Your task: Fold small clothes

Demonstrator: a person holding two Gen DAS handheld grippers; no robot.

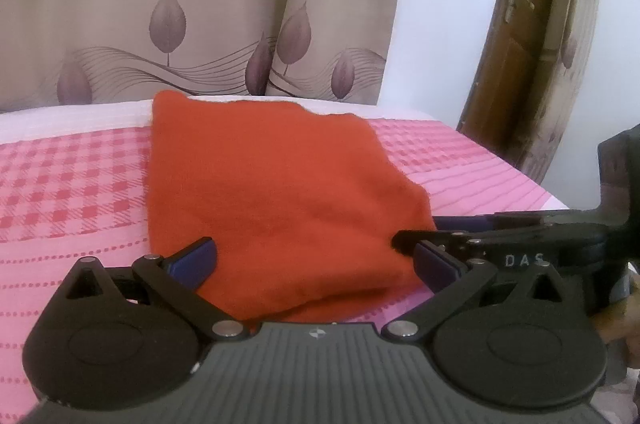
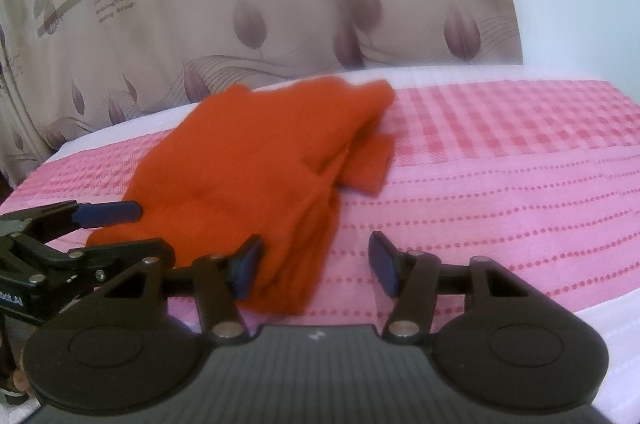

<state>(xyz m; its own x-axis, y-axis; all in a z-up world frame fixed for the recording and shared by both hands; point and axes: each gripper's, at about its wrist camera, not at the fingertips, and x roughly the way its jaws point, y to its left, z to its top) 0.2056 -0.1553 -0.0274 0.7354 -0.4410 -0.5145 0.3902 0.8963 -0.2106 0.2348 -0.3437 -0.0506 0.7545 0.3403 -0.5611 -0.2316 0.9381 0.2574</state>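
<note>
Garment: orange knit, small, lying centre frame in both wrist views on the pink cloth. Already doubled over, judging by the thick rounded fold at its near edge; a loose flap sticks out right of centre in the right wrist view, probably a sleeve or cuff not yet tucked in.

Left gripper: lower centre of its own view, jaws spread wide and straddling the near fold. The pads flank the fabric without pinching it, so the hand is placed to take or release that edge; which, I cannot tell.

Right gripper: lower centre of its own view, jaws half apart. Its left pad lies against the garment's near corner; the right pad stands over bare cloth. Nothing is clamped.

The two grippers sit close together at the same near edge, apparently so that both corners can be lifted evenly.

Curtain: leaf print, upper background.
</note>
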